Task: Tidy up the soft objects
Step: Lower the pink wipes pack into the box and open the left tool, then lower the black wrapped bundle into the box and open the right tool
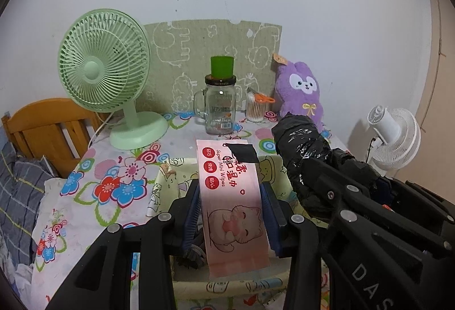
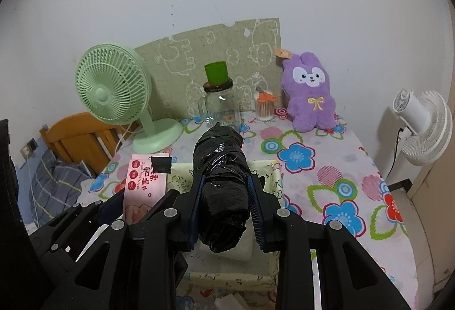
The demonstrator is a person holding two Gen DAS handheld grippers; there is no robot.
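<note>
Already both tongs are loaded: my left gripper (image 1: 231, 213) clamps the wipes pack (image 1: 233, 196), my right gripper (image 2: 224, 210) the black bag roll (image 2: 220, 185), long axes pointing up-frame, fabric bin (image 2: 233, 277) directly beneath.

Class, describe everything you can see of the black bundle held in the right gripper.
The black bundle is a roll of crinkled, glossy plastic film, like a bag wound tight, roughly cylindrical. It points away from the camera, clamped at its sides between the blue pads of the right gripper. It hangs above the pale fabric basket. In the left wrist view it sits beside the pink wipes pack.
</note>
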